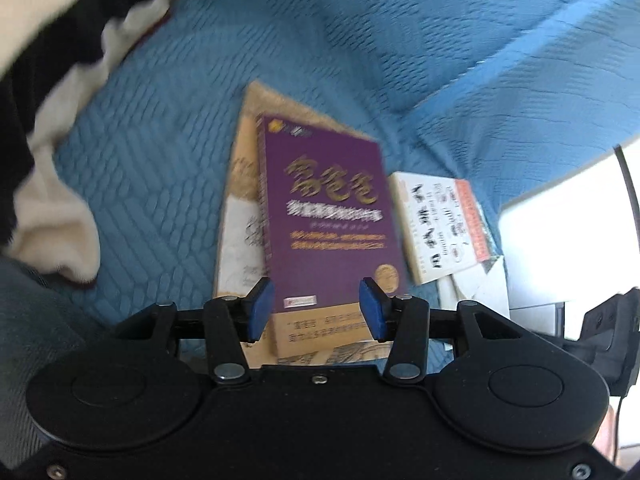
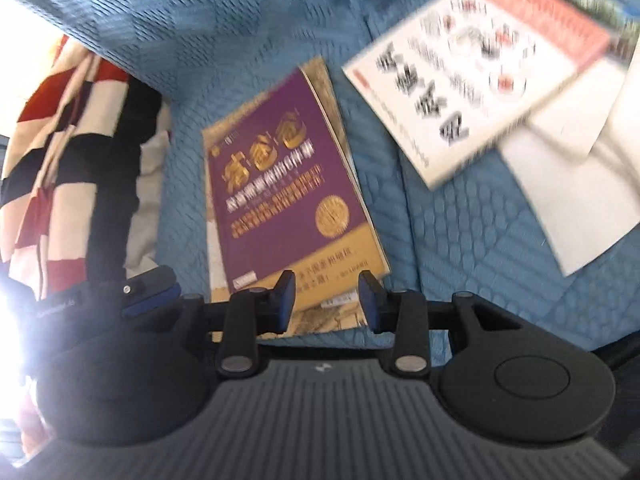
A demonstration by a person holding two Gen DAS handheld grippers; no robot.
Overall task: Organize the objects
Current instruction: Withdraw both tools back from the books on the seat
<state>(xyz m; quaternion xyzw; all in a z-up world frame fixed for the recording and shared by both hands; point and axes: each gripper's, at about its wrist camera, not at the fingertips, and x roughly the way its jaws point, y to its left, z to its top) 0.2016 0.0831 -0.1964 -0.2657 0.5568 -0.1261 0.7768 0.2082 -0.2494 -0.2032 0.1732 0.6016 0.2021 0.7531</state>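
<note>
Both claws tilt down over books on a blue quilt point(image 1: 168, 152).
Purple book point(image 1: 328, 216) lies on a tan one; left claw point(image 1: 318, 308) and right claw point(image 2: 326, 302) are spread, empty. Only the right view shows a checked cloth point(image 2: 76, 148).

- Two books stacked just ahead of my fingers: purple book point(image 1: 328, 216) on a tan book point(image 1: 240, 208).
- One white book point(image 1: 436, 224) to the right.
- One striped cloth point(image 2: 68, 152) to the left.
</note>
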